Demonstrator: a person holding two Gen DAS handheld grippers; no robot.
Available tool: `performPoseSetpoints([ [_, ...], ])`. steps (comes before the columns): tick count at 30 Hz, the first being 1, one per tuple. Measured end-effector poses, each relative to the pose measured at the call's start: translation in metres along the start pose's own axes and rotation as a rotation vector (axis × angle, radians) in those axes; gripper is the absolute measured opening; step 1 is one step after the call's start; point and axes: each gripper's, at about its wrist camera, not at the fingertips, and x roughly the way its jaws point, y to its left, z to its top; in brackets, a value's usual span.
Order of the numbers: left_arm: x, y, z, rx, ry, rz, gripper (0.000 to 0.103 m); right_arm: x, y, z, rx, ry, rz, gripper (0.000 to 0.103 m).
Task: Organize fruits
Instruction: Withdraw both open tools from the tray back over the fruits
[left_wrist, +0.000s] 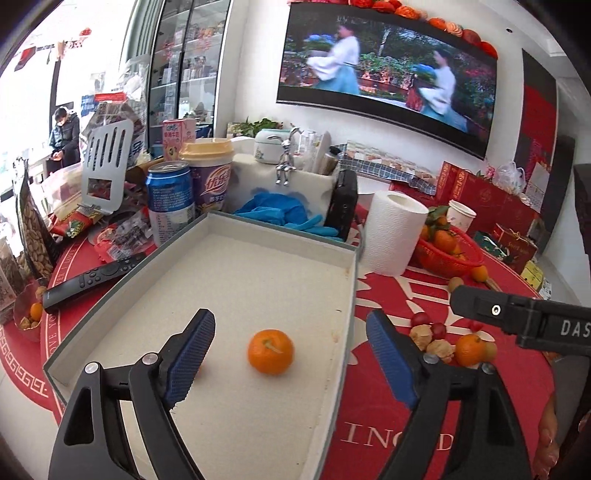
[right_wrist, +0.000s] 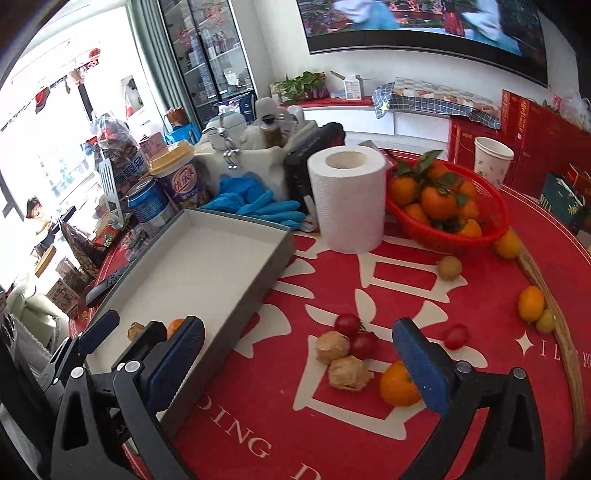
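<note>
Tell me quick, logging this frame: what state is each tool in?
Left tool: open, holding nothing, over the tray.
Right tool: open, holding nothing.

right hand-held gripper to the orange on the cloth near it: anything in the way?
Nothing visible. The right hand-held gripper is open, and the orange lies loose on the red cloth by its right finger. Two papery husk fruits and cherry tomatoes sit just left of it, beside the path, not across it.

Tray orange (right_wrist: 176, 325) behind claw finger (right_wrist: 177, 363)
</note>
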Motion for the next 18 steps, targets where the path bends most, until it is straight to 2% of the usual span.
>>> performPoseSetpoints([
  [5, -0.006, -0.029, -0.009, 0.088, -0.029, -0.092, 0.088, -0.008, -0.050, -0.018, 0.106, 0.049, -0.049, 0.102],
  [9, -0.005, -0.057, -0.020, 0.184, -0.007, -0.186, 0.089, -0.011, -0.087, -0.040, 0.175, 0.084, -0.116, 0.102],
  [14, 0.003, -0.094, -0.039, 0.292, 0.127, -0.278, 0.089, -0.014, -0.116, -0.070, 0.179, 0.157, -0.204, 0.102],
  [18, 0.014, -0.114, -0.053, 0.314, 0.244, -0.283, 0.089, -0.021, -0.129, -0.085, 0.153, 0.146, -0.259, 0.103],
])
